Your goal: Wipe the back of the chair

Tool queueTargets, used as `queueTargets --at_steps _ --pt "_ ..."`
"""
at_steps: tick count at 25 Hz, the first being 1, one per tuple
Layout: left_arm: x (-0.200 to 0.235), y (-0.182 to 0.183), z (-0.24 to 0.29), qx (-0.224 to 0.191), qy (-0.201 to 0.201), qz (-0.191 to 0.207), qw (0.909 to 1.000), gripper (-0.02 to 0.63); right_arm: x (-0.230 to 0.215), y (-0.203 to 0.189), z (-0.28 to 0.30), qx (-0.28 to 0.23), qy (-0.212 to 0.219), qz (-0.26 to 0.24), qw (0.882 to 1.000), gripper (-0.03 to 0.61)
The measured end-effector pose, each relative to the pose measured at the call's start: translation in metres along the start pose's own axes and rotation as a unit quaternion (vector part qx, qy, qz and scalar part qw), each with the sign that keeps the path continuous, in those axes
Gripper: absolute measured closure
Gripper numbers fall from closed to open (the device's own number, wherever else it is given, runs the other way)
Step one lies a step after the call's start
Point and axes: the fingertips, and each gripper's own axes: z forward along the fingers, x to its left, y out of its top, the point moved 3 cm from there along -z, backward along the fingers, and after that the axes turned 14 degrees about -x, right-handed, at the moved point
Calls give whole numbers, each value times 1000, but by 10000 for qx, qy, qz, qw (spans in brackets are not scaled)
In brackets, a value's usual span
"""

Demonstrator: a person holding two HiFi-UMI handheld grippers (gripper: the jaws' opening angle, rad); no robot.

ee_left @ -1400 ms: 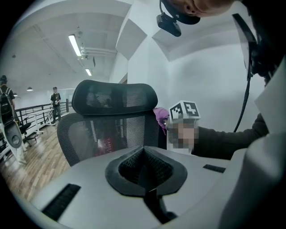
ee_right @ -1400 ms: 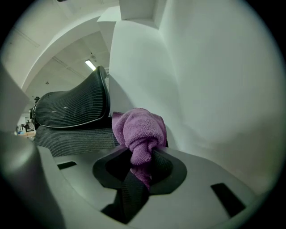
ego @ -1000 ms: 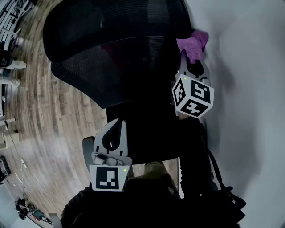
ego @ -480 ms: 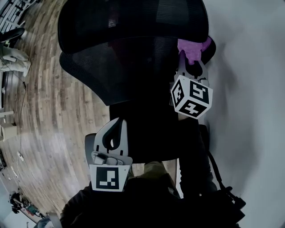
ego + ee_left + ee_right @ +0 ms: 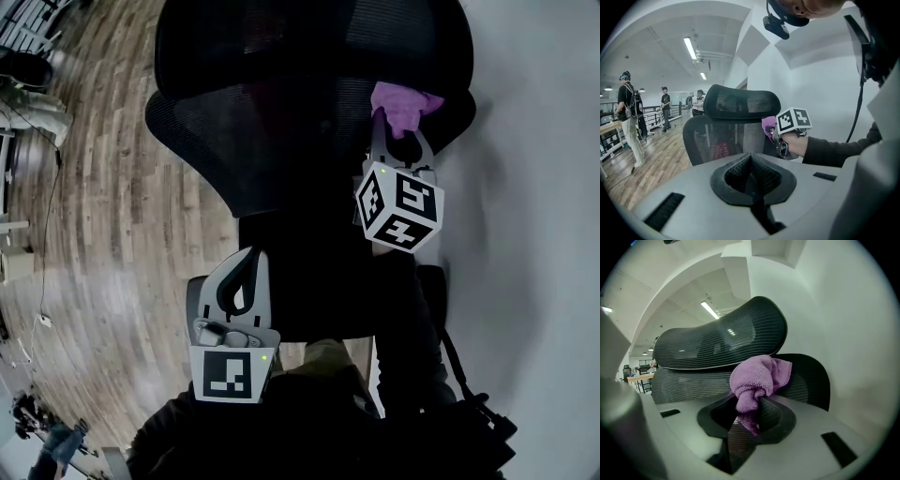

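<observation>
A black mesh chair back (image 5: 281, 131) with its headrest (image 5: 309, 37) fills the top of the head view. My right gripper (image 5: 397, 131) is shut on a bunched purple cloth (image 5: 403, 105), which rests against the upper right of the back, just below the headrest. The right gripper view has the cloth (image 5: 757, 378) clamped in the right gripper (image 5: 752, 404), in front of the mesh back (image 5: 689, 383) and headrest (image 5: 722, 341). My left gripper (image 5: 248, 258) hangs lower, short of the chair, shut and holding nothing. Its own view looks across at the chair back (image 5: 722, 140) and cloth (image 5: 768, 126).
Wooden floor (image 5: 94, 234) spreads out to the left and a white wall (image 5: 534, 187) stands close on the right of the chair. Several people (image 5: 628, 112) stand far off by desks in the left gripper view. My dark sleeve (image 5: 412, 319) runs down behind the right gripper.
The chair sits further right in the head view, so the cloth now lies further in from the back's right edge. The left gripper has hardly moved.
</observation>
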Motion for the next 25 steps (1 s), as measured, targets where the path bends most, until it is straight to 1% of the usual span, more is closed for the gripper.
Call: queueTargets --at_steps 6,10,16,25 --pt "18 -2 -16 -5 145 -45 9999 610 28 -3 -3 -1 121 -38 9999 483" --pt "35 2 -27 -30 241 -69 9997 611 53 -2 -1 18 240 -37 9997 483" --pt "54 11 -37 -19 355 -82 9993 610 79 3 5 23 354 -13 9994 483" --pt "71 2 -52 -42 513 -124 9986 610 111 -8 5 8 565 22 9984 483"
